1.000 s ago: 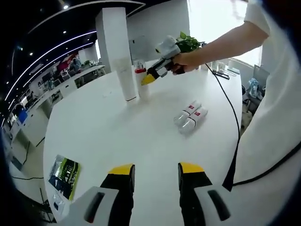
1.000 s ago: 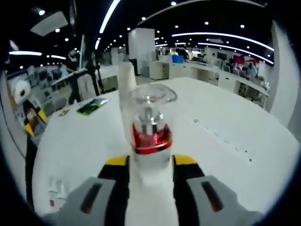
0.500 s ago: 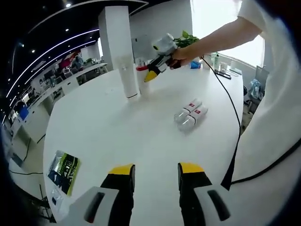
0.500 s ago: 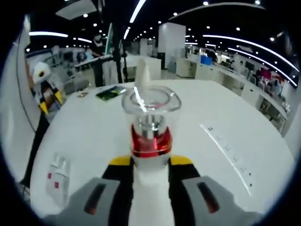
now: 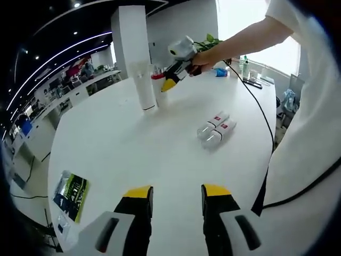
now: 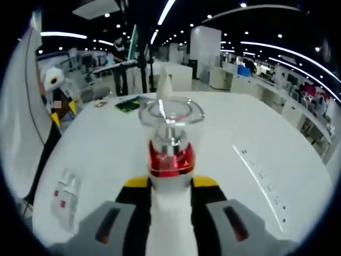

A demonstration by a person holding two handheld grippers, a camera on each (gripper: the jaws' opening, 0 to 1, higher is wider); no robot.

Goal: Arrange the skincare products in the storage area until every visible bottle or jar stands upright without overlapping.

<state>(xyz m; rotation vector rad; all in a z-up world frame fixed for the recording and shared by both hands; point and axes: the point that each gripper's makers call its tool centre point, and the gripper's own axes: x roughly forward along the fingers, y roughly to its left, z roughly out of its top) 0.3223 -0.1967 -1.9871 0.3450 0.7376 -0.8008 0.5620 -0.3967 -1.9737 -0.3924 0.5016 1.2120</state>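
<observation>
- Skincare bottle [image 6: 170, 160]: white body, red collar, clear cap; upright between the jaws of the right tongs [image 6: 170, 184] in the right gripper view. In the left gripper view the same bottle [image 5: 157, 90] stands on the far part of the white desk [image 5: 133, 154], just beside a tall white bottle [image 5: 144, 88].
- Two small clear-capped bottles [image 5: 216, 129] lie on their sides, side by side and touching, near the middle of the desk in the left gripper view. Each carries a small red label; the writing is too small to read. In the right gripper view the same pair [image 6: 63, 193] lies at lower left.
- Arm pose: in the left gripper view a person's bare forearm reaches from the upper right across the desk; the hand [image 5: 205, 57] holds the right tongs [image 5: 166, 85] with the yellow tips pointing down and left at the red-collared bottle.
- Right tongs: jaws closed on the white body of the skincare bottle, below the red collar.
- Left tongs [image 5: 176, 194]: jaws parted, holding nothing, poised above the near part of the desk, well apart from the bottles.
- A green and black leaflet [image 5: 70, 196] lies flat near the desk's left edge; its print is not legible.
- A black cable [image 5: 261, 122] runs from the right tongs along the desk's right side.
</observation>
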